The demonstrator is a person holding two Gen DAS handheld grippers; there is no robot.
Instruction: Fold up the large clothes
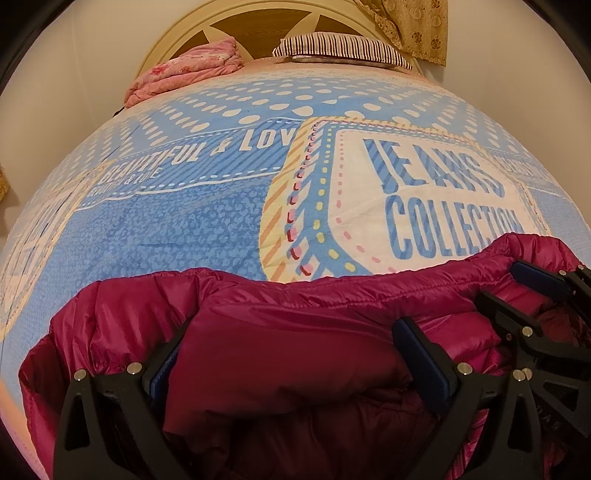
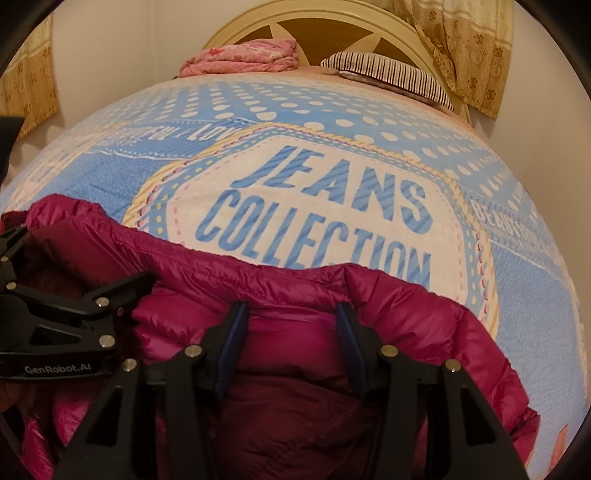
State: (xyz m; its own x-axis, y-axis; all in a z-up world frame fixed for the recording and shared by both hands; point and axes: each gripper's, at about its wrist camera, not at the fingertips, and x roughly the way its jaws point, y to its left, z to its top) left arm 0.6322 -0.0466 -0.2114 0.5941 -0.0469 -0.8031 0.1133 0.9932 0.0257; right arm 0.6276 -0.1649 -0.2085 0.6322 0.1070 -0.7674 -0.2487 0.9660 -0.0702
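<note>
We found both grippers low on the magenta down jacket (image 1: 288,332) at 6 o'clock of the bedspread (image 1: 207,221): left gripper (image 1: 291,354) spread wide (fabric bunched between), right gripper (image 2: 291,339) half-spread over jacket fabric; whether pinching, we cannot tell

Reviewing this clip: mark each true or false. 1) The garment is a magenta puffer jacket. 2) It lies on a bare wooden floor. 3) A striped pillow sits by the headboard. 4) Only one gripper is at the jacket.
1) True: the magenta puffer jacket is quilted and shiny.
2) False: it lies on a bed cover printed JEANS COLLECTION.
3) True: the striped pillow lies by the headboard.
4) False: left gripper and right gripper both straddle jacket fabric.
</note>
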